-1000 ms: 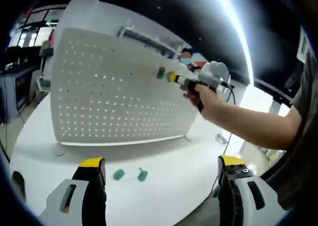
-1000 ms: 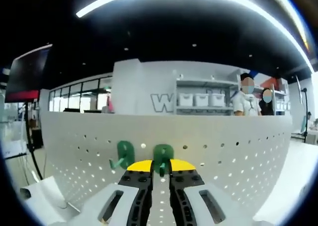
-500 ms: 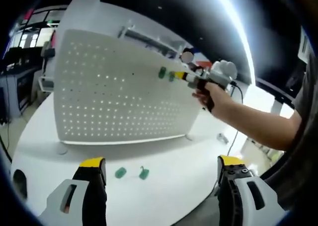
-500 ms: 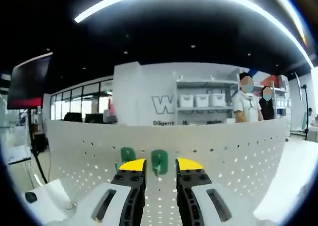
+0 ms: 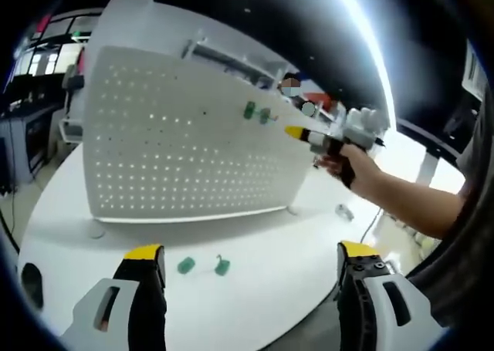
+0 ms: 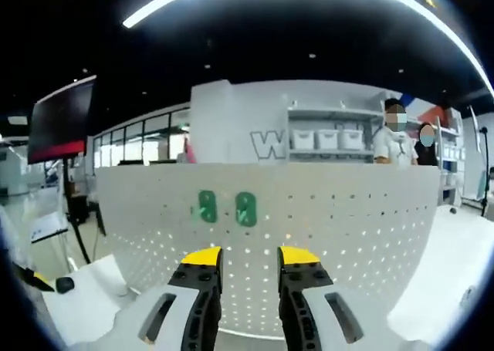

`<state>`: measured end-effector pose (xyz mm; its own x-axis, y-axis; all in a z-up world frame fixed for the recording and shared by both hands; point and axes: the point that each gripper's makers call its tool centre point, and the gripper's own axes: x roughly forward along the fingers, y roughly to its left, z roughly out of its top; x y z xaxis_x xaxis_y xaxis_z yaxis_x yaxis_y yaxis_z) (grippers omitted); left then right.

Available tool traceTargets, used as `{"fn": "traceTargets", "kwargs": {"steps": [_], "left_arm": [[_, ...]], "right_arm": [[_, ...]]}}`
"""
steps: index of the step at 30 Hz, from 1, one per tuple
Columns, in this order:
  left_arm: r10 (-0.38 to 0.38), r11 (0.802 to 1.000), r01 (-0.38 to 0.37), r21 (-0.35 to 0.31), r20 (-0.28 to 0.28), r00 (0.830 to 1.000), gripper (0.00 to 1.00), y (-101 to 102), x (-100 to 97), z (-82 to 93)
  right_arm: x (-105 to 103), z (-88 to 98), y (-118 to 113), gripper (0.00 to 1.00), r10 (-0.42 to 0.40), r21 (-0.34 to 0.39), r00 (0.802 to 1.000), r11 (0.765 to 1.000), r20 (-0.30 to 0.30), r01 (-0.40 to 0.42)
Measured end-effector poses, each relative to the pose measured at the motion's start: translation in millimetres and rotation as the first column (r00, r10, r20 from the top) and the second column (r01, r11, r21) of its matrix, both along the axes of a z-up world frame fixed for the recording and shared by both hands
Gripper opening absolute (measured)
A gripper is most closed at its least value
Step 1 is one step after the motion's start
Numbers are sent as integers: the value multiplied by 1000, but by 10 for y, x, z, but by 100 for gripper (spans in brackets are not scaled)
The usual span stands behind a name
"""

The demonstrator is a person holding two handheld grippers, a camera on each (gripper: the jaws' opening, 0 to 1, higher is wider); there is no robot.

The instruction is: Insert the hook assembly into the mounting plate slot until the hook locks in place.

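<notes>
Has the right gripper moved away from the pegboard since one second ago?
Yes. The right gripper has drawn back from the pegboard, leaving the second green hook mounted.

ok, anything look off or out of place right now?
Nothing stands out. Two green hooks sit side by side, upright, on the pegboard; two more lie loose on the table. Right gripper is open, clear of the board.

— Where is the left gripper [image 5: 251,262]?
— Low, its fingers [image 5: 143,252] spread wide, gripping nothing.
— And the right gripper [image 6: 249,257]?
— Raised in a hand [image 5: 346,162] on an outstretched bare forearm [image 5: 413,204]; fingers [image 6: 199,256] parted, empty.
</notes>
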<state>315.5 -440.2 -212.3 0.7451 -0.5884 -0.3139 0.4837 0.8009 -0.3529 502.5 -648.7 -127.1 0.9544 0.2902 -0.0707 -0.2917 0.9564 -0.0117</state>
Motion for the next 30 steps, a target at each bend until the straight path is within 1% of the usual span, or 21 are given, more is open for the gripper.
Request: {"fn": "traceTargets", "kwargs": {"steps": [1,2,4,6,8,9,11,14,15,17,19,20,22,25,26,27,28,29,30], "left_arm": [[-1,1000,1,2,0,1000,94,0,-5,-2],[-1,1000,1,6,-1,1000,94,4,-12,-11],[0,1000,0,4,-10,1000,93,8,-25,-31],[4,1000,-4,1,-10,1000,93,10,-26,-40],[3,1000,-3,7,-18,1000,93,9,-36,-65],[3,1000,-3,9,-20,1000,93,9,-39,-72],[4,1000,-4,5,-19,1000,93,7,-56,-66],[5,1000,-5,5,-23,1000,93,8,-80,-76],[7,1000,-6,8,-27,1000,93,10,-90,-92],[8,1000,-8,6,-33,999,93,15,-102,-112],[6,1000,-6,5,-37,999,93,8,-123,-141],[1,1000,0,7,-43,999,93,-2,-130,-168],[-13,1000,15,19,-62,998,93,-25,-137,-231],[-17,1000,18,15,-62,998,93,-38,-136,-234],[-18,1000,18,13,-63,998,93,-41,-139,-235],[-17,1000,18,14,-64,998,93,-42,-140,-238],[-17,1000,18,16,-66,998,93,-41,-145,-241],[-16,1000,17,15,-65,998,93,-40,-147,-238],[-12,1000,13,10,-64,998,93,-36,-149,-229]], "right_arm": [[-37,-52,12,27,7,1,1000,1000,-12,-6],[-109,-147,55,27,29,1,999,1000,-38,-29],[-203,-283,74,27,39,-21,997,999,-62,-41],[-257,-393,89,27,55,-19,995,998,-81,-57],[-369,-570,148,27,89,-18,986,996,-142,-92],[-429,-690,157,28,101,-43,979,993,-179,-110],[-523,-807,165,28,107,-62,975,991,-195,-121],[-677,-940,204,28,129,-55,965,988,-229,-145],[-765,-1003,225,28,137,-55,960,986,-244,-155],[-876,-1092,257,28,147,-52,954,985,-263,-167],[-1006,-1232,294,28,157,-48,942,983,-296,-179],[-1103,-1351,318,28,166,-45,926,980,-339,-192],[-1216,-1431,363,28,184,-42,916,976,-357,-213],[-1380,-1508,404,28,208,-64,905,966,-371,-249],[-1421,-1529,404,29,210,-57,902,967,-378,-250],[-1494,-1544,442,30,231,-9,895,967,-382,-253],[-1542,-1564,467,31,242,21,887,967,-392,-254],[-1601,-1620,455,33,240,15,879,966,-413,-257],[-1631,-1629,459,33,243,13,879,965,-410,-261]]}}
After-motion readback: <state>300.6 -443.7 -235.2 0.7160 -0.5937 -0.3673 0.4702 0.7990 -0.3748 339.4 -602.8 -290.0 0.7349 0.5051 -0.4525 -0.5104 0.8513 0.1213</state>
